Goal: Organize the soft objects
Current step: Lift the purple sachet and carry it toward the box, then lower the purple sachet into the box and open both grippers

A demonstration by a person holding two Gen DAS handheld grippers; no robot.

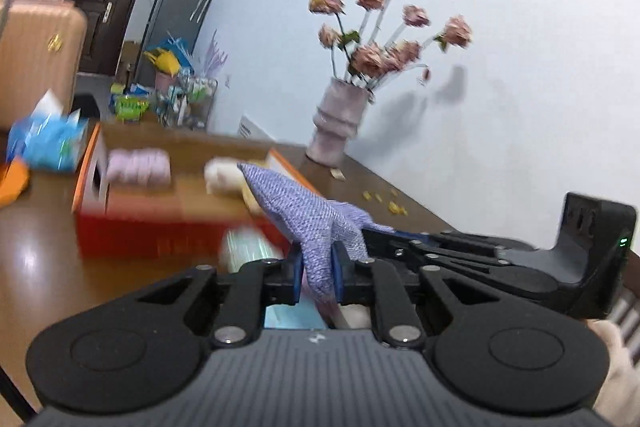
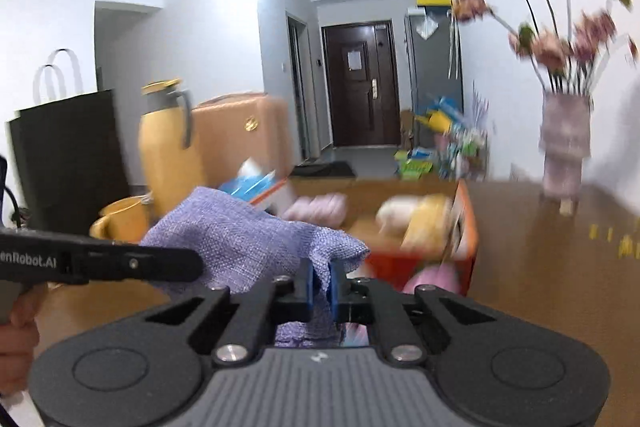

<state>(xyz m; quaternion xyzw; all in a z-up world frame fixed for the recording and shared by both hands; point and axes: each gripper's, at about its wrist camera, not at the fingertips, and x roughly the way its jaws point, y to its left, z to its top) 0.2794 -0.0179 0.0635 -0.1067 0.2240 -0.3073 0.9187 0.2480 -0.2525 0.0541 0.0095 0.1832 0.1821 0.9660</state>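
Observation:
A purple woven cloth (image 1: 304, 211) hangs in the air between both grippers above the brown table (image 1: 40, 247). My left gripper (image 1: 316, 271) is shut on one part of it. My right gripper (image 2: 320, 285) is shut on another part of the cloth (image 2: 240, 239). The right gripper's body shows at the right of the left wrist view (image 1: 520, 259). The left gripper's body shows at the left of the right wrist view (image 2: 100, 261). Beyond the cloth an open orange cardboard box (image 1: 160, 231) holds a pink folded item (image 1: 138, 167) and a cream and yellow soft item (image 1: 228, 175).
A pink vase of dried flowers (image 1: 340, 123) stands by the white wall. A blue tissue pack (image 1: 44, 143), a yellow jug (image 2: 168, 147), a yellow mug (image 2: 120, 219) and a black bag (image 2: 68, 155) stand beyond the box. Yellow crumbs (image 1: 392, 205) lie on the table.

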